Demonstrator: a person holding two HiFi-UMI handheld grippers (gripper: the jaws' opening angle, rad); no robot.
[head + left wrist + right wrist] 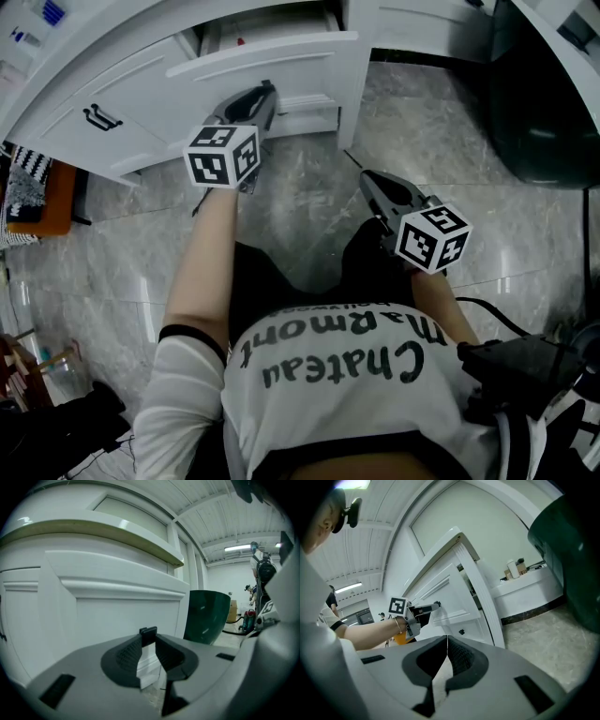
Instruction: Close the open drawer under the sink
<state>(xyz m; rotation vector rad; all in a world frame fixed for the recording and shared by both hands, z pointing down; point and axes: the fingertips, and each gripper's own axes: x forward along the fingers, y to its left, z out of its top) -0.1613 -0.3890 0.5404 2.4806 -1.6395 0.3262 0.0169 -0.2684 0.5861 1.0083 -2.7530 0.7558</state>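
The white drawer (272, 54) under the sink stands pulled out of the vanity. My left gripper (268, 89) reaches its front panel (112, 611), and its jaws are shut on the small black drawer handle (148, 632), which sits pinched between the tips. The right gripper view shows that left gripper (423, 610) against the drawer front (440, 590) from the side. My right gripper (367, 178) hangs back over the floor, apart from the cabinet, its pads (457, 656) meeting at the tip with nothing between them.
A cabinet door with a black handle (101, 117) is left of the drawer, and a lower drawer (307, 101) sits beneath it. A dark green bin (544, 103) stands at the right. Marble floor (309, 197) lies below. Black gear and cable (520, 366) are at lower right.
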